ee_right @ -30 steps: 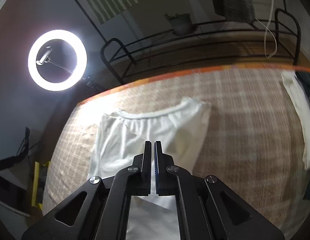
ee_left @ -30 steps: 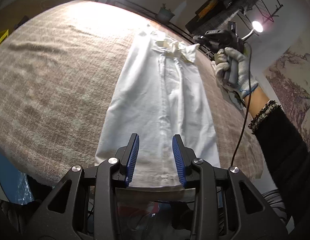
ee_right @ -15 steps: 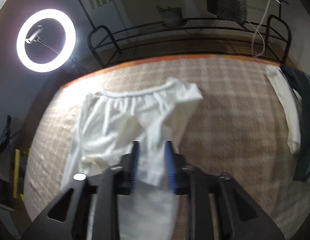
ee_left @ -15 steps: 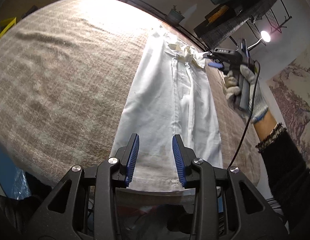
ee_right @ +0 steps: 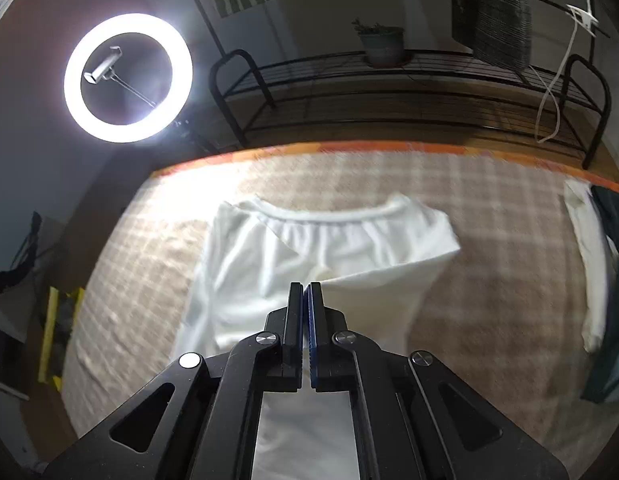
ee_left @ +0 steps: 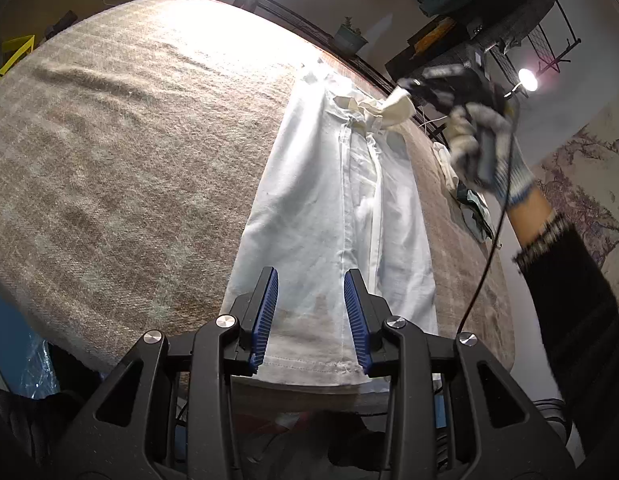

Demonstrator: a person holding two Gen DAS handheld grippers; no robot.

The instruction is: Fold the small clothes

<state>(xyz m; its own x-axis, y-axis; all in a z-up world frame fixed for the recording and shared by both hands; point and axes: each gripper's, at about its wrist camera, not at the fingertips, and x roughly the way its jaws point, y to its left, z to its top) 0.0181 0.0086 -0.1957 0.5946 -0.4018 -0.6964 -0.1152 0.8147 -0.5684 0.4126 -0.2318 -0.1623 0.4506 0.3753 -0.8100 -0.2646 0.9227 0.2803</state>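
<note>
Across the beige woven blanket (ee_left: 109, 168) your white trousers (ee_left: 341, 216) lie flat, already doubled leg on leg, long axis running straight away from your left gripper (ee_left: 311, 312) toward the waistband (ee_right: 329, 216) at the far end. Your left gripper sits at the hem, its 2 blue pads spread wide and pinching nothing, with the hem edge directly between and below them. Your right gripper (ee_right: 307, 300) is at the opposite end, its 2 fingers pressed together on a fold of white cloth near the waistband corner, which looks lifted off the blanket in the left view. So each end has 1 tool close to it: the left is nearer the hem, the right nearer the waist. The likely fold brings one end to the other along that axis. A 2nd pale garment (ee_right: 589, 264) lies well apart at the blanket's right edge; a ring light (ee_right: 127, 78) glares behind.
</note>
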